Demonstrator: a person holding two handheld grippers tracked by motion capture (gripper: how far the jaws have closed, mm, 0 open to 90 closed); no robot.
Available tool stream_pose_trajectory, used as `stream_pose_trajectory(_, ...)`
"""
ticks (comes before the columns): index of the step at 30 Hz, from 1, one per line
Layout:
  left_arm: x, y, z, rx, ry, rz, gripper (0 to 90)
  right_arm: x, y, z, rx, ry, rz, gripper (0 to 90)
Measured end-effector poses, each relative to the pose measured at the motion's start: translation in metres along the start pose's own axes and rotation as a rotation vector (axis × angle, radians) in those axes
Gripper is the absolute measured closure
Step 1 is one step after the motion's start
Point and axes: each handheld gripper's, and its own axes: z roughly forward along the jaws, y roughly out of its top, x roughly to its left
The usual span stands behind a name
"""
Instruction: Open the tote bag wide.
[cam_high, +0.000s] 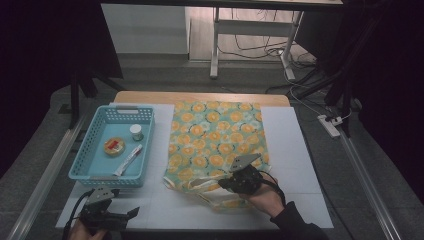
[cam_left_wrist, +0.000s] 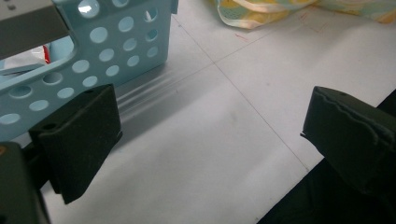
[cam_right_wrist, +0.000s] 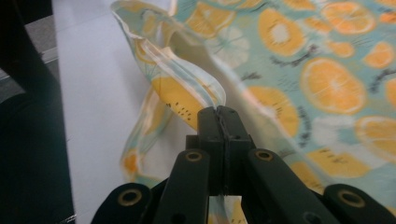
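1. Nearest the high camera, the left gripper (cam_high: 134, 212) rests at the table's near edge, jaws spread on nothing.
2. Pressed together, the right gripper (cam_right_wrist: 218, 112) pinches the near hem of the cloth (cam_high: 217, 137).
3. Thin, soft and light, the fabric would likely droop and fold; a hem or corner looks the best hold.
4. It lies mid-table beside the blue basket (cam_high: 88, 165), pale green with orange slices.

A lab or recording workspace rather than a home: a wooden table (cam_high: 200, 96) covered with white sheets stands on grey carpet between metal floor rails (cam_high: 45, 180), with black curtains (cam_high: 45, 45) at the sides (dim beyond), a power strip (cam_high: 330, 126), loose cables (cam_high: 260, 50) and another desk frame (cam_high: 250, 30) behind.
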Motion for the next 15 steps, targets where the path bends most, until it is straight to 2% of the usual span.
stream_pose_trajectory(15,0.0,0.0,0.0,-0.003,-0.002,-0.004,4.2,-0.033,0.034,-0.012,-0.044,-0.087,-0.003,90.0)
